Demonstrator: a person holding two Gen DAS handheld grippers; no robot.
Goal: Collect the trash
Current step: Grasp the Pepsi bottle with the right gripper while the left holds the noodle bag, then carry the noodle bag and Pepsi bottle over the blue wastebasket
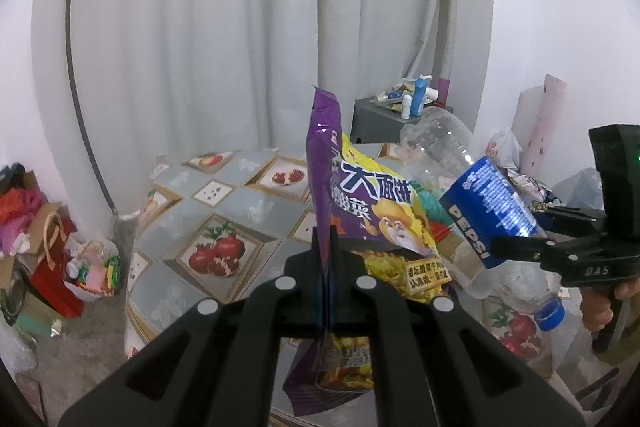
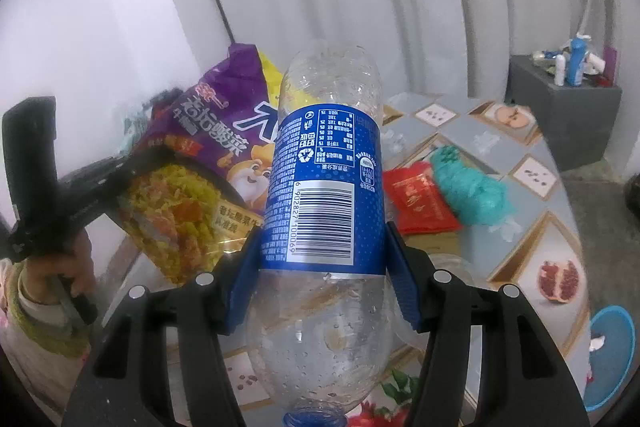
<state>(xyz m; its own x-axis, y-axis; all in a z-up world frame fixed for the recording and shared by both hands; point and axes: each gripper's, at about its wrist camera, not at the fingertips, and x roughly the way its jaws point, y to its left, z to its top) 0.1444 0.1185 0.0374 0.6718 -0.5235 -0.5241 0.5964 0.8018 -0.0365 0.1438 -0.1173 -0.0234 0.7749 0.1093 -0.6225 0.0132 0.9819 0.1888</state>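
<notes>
**Two light pieces of trash, both already in our grip**

Our left gripper (image 1: pixel 329 243) has its jaws pressed together on the instant-noodle bag (image 1: pixel 360 203), thin crinkly film that rises floppy above them. Our right gripper (image 2: pixel 322 267) clamps the empty Pepsi bottle (image 2: pixel 326 183) across its label: light, slick, likely to dent, so mid-body suits it.

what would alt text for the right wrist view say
The right gripper clamps an empty clear Pepsi bottle by its blue label, cap end toward the camera, above a table with a fruit-print cover. To the left, the left gripper holds a purple and yellow noodle packet; a red packet and teal bag lie on the table.
</notes>
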